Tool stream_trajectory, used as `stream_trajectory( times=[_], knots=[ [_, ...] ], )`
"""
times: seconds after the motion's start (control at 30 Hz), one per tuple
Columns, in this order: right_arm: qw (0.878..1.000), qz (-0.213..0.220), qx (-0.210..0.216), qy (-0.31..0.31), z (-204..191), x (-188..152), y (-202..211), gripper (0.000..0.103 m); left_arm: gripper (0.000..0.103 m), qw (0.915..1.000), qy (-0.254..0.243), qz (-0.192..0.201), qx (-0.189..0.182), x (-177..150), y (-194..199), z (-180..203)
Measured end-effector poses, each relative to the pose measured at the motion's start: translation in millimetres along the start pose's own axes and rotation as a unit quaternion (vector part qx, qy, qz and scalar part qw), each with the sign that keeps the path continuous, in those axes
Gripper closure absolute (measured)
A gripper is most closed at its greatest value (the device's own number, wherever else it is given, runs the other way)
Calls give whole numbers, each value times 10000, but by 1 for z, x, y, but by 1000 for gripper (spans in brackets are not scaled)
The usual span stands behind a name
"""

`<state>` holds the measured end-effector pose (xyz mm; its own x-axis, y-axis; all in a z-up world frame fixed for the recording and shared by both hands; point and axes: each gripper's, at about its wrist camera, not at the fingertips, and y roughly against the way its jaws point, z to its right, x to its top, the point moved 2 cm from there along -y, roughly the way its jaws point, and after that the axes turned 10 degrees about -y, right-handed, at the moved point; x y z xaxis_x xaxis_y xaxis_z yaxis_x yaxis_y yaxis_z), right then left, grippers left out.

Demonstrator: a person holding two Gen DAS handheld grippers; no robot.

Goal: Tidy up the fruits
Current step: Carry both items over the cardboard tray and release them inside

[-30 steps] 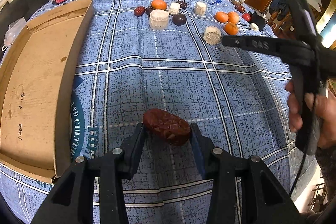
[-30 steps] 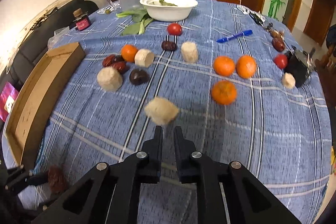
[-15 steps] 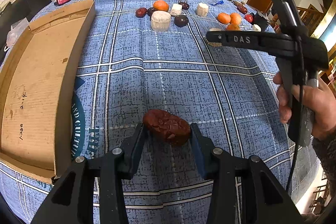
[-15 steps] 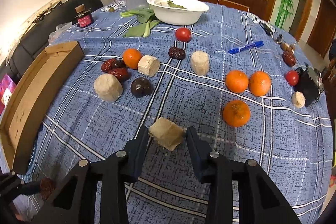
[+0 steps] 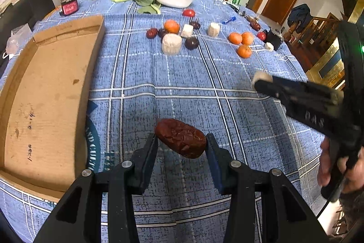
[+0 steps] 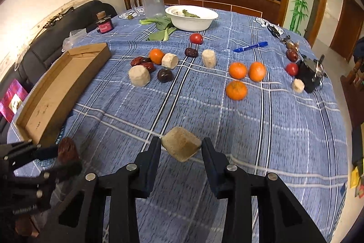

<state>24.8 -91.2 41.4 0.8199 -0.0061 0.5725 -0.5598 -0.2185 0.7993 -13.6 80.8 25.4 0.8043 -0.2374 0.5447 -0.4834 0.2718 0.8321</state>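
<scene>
Fruits lay in loose groups on the blue checked tablecloth (image 6: 284, 124), and we held two of them above it: our left gripper (image 5: 180, 144) was closed on a wrinkled red date (image 5: 180, 138), and our right gripper (image 6: 180, 146) was closed on a pale sugarcane piece (image 6: 180, 146). We judged that both were gripped across the middle so they would not slip on the way to the empty cardboard tray (image 5: 45, 92) at our left.

Both cameras sit low behind their own claw, looking across the bench (image 5: 204, 88) toward its far edge. Both views share the cardboard tray (image 5: 45, 95) (image 6: 56, 88) at the left edge.
</scene>
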Motion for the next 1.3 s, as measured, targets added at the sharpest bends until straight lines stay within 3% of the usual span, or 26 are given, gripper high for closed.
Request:
stream_trajectory(
  times=[0.3, 0.6, 0.97, 1.3],
  knots=[
    [9996, 24, 217, 196, -42, 3, 8, 63, 61, 9991, 281, 229, 230, -3, 25, -33],
    [9937, -17, 758, 830, -132, 17, -6, 63, 61, 9918, 952, 372, 763, -24, 56, -109],
    [9808, -288, 1272, 1447, -233, 12, -44, 62, 61, 9769, 1546, 194, 1462, -52, 66, -200],
    [9737, -625, 1328, 1743, -275, -9, -83, 62, 61, 9745, 1522, -20, 1650, -64, 55, -222]
  ],
)
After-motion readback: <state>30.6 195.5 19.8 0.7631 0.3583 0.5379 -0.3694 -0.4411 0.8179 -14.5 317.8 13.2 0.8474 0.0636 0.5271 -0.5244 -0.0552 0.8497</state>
